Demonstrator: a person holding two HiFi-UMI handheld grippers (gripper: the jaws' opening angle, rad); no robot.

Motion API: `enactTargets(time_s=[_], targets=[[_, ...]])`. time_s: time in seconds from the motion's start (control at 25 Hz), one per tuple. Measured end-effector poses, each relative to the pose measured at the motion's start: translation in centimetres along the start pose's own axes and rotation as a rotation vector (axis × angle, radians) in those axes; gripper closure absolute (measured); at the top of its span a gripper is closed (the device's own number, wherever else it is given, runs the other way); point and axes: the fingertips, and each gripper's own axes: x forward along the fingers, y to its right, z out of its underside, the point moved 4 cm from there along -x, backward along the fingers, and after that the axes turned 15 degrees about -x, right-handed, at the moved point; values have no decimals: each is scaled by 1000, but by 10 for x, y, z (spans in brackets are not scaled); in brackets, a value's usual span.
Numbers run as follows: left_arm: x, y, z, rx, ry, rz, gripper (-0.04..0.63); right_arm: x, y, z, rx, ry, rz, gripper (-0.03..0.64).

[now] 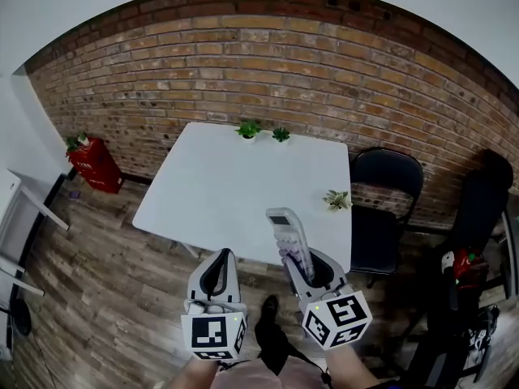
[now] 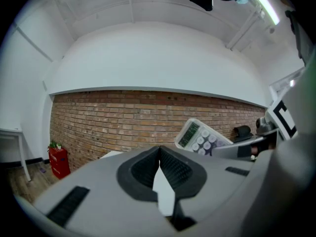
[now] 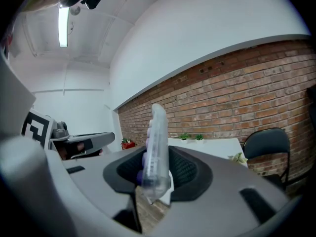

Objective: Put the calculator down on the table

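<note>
calculator point(image 1: 288, 237): pinched at its lower end in right gripper point(image 1: 304, 267), off the worktop, in the air
long axis: along the gripper's pointing line, display end forward toward worktop point(image 1: 219, 185)
orientation: on edge, key face turned toward left gripper point(image 1: 217, 275); thin edge seen in right gripper view
position vs worktop: display end reads at the near edge in head view; whether over the top or just short of it, cannot tell
right gripper: clamped on calculator's two faces, pads on it
left gripper: pressed together, nothing between, beside the right one, no contact with calculator
nearer hand: right, already carrying
next move, judged: forward over the top, roll to lay it flat, lower, release
clearance: small plant point(image 1: 336, 199) near right edge, well apart from the drop area
</note>
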Motion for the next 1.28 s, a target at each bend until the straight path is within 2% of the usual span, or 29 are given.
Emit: enactTargets(time_s=[0.44,0.68,0.96,1.28], targets=[[143,-26,-4,28,-43,15,583,122,83,10,62,-60,-3,485],[207,-35,-19,59,-39,24,583,173,123,-6,75,-42,6,485],[248,-45,-59,89,31,18,583,205,155,-44,46,18,27,485],[279,-79,-77,71,62,25,583,242,156,-60,12,15,51,485]])
